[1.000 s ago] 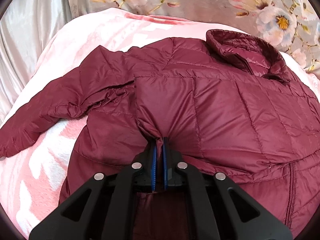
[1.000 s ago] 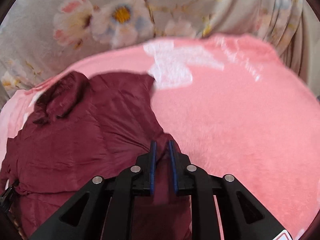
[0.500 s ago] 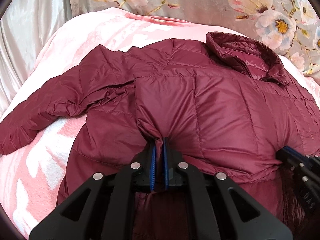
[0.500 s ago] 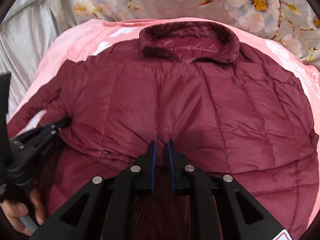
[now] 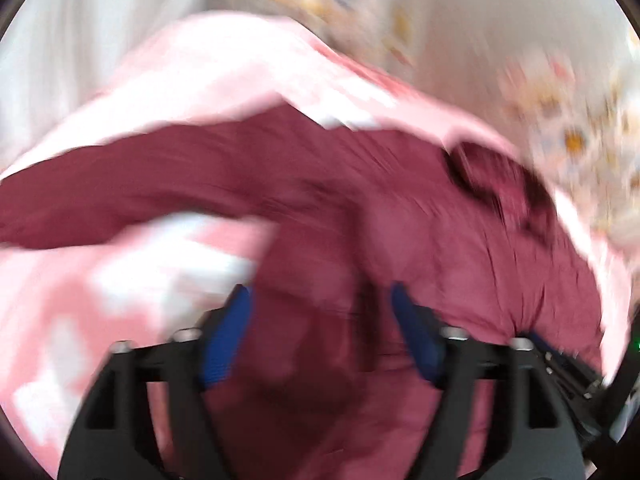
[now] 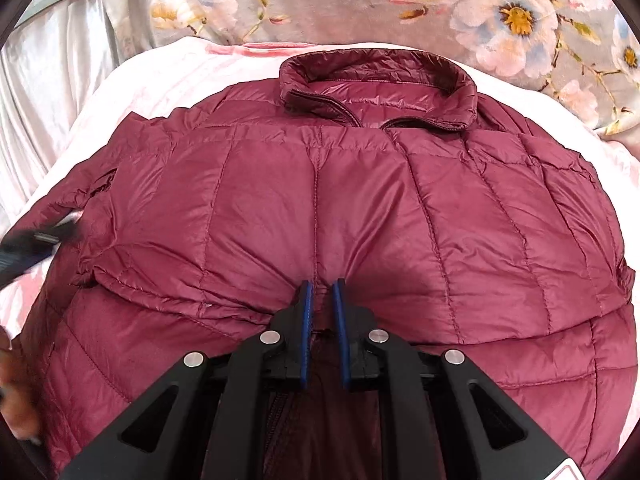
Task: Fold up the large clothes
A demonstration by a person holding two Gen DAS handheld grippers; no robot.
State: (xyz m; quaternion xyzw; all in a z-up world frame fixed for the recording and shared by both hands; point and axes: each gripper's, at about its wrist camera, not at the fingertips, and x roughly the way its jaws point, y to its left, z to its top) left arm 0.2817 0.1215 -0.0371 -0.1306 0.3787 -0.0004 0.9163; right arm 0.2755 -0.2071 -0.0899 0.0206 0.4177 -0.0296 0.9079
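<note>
A maroon quilted puffer jacket (image 6: 340, 208) lies flat on a pink blanket (image 6: 168, 68), collar (image 6: 376, 88) at the far side, its lower half folded up over the chest. My right gripper (image 6: 322, 296) is shut on the folded jacket edge at the middle. The left wrist view is motion-blurred: my left gripper (image 5: 320, 300) has its jaws wide apart over the jacket (image 5: 400, 220), holding nothing. The jacket's left sleeve (image 5: 120, 192) stretches out to the left. The left gripper also shows blurred at the right wrist view's left edge (image 6: 32, 240).
A floral fabric (image 6: 480, 12) hangs behind the pink blanket (image 5: 100, 300). Shiny white cloth (image 6: 44, 80) lies at the far left. The right gripper shows at the lower right of the left wrist view (image 5: 568, 364).
My left gripper has let go of the jacket fold, opened wide and swung left, blurring its view. My right gripper stays shut on the fold.
</note>
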